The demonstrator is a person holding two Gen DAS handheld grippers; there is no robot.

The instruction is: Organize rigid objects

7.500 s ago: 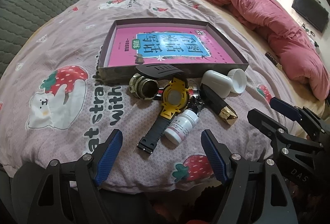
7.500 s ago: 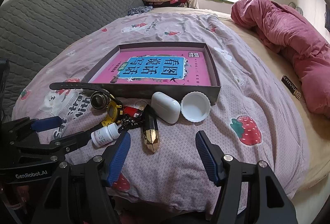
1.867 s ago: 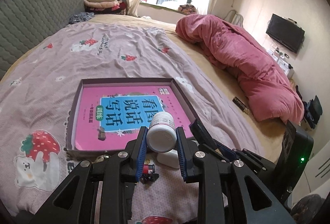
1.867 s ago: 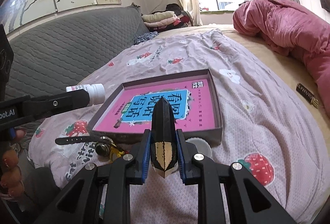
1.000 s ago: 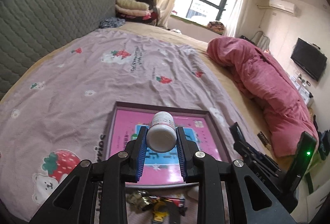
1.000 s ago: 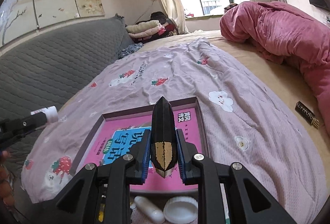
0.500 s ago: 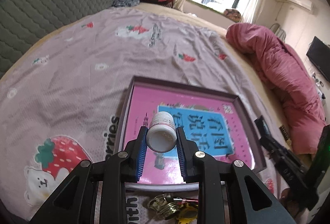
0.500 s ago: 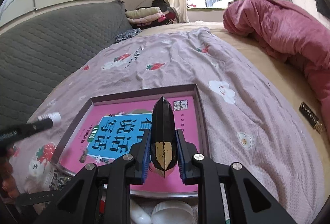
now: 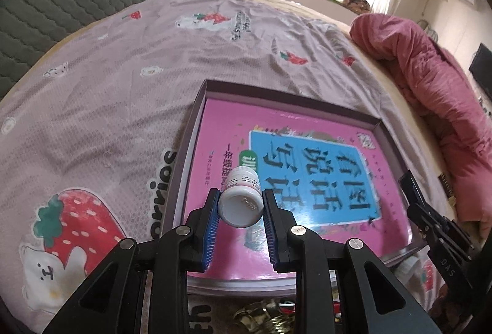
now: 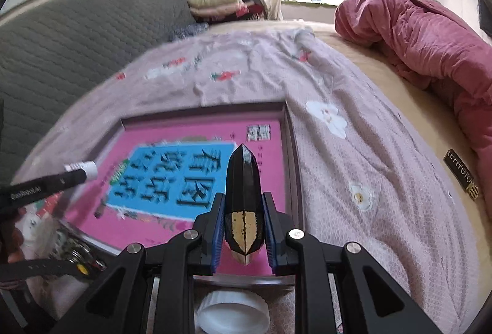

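The left gripper (image 9: 240, 208) is clamping a small white plastic pill bottle (image 9: 241, 202) between nearly closed jaws, hovering at lower centre of its view over the shallow purple cardboard box (image 9: 196, 119) lined with a pink-and-blue booklet (image 9: 307, 155). The right gripper (image 10: 243, 229) is pinching a black, gold-banded faceted lipstick-like tube (image 10: 243, 192) just as tightly, above the box's lower right corner. Both are hanging above the tray (how high, I cannot tell). Releasing now is likely risking a roll: the round bottle could be travelling across the glossy booklet, or either piece bouncing over the low rim onto the strawberry-print bedsheet (image 9: 107, 82).
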